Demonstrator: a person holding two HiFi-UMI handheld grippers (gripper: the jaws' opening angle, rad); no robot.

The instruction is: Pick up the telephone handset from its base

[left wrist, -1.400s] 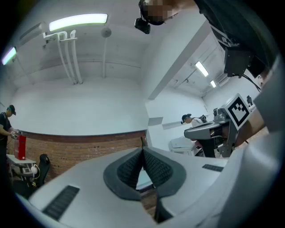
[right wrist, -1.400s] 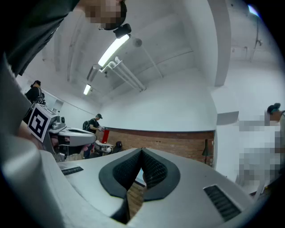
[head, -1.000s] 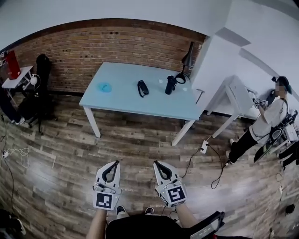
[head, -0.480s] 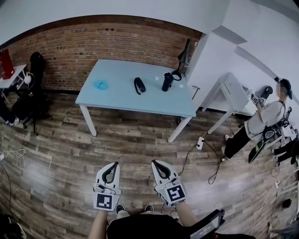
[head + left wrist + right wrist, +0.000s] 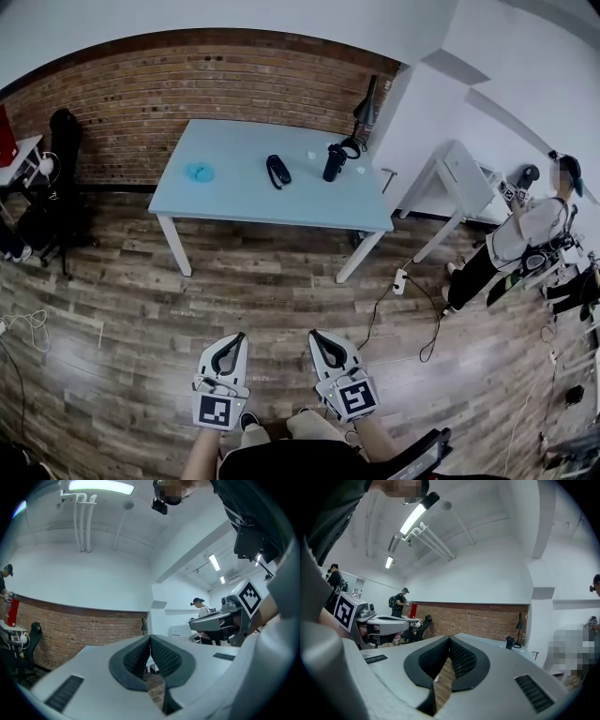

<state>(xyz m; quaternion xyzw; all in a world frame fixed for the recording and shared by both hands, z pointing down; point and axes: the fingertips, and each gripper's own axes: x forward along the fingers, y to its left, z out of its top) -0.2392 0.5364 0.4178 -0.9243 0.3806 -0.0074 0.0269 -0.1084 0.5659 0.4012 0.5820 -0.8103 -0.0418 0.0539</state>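
So the telephone handset (image 5: 277, 172) was sitting on the pale blue counter (image 5: 281, 214) across the room. It was roughly mid-counter, with a small blue patch (image 5: 199, 172) off to its left and a black bottle-looking thing (image 5: 335, 162) near its right. It was well apart from both claws.

The left claw (image 5: 228, 343) and right claw (image 5: 324, 337) were down low in front of the person, over the wood floor (image 5: 131, 309), aimed level toward the counter. Both were pinched fully together with nothing in them, and each gripper view showed the pads meeting right at the tips.

What I'd worry about:
- If a claw got there closed like that, it would just shove the phone around instead of taking it.
- A sloppy reach from the right could clip that black bottle and tip it.
- There's a power strip (image 5: 401, 281) and loose cable on the floor by the counter's right leg, so drifting that way on the walk in looks like a trip hazard.

As for how the handset lay, its long axis ran near-to-far across the counter, with the near end leaning a bit right in the head view. So my guess is the grab should close across its narrow width. It was too small to tell which end was the earpiece, or where the handset stopped and its cradle began.
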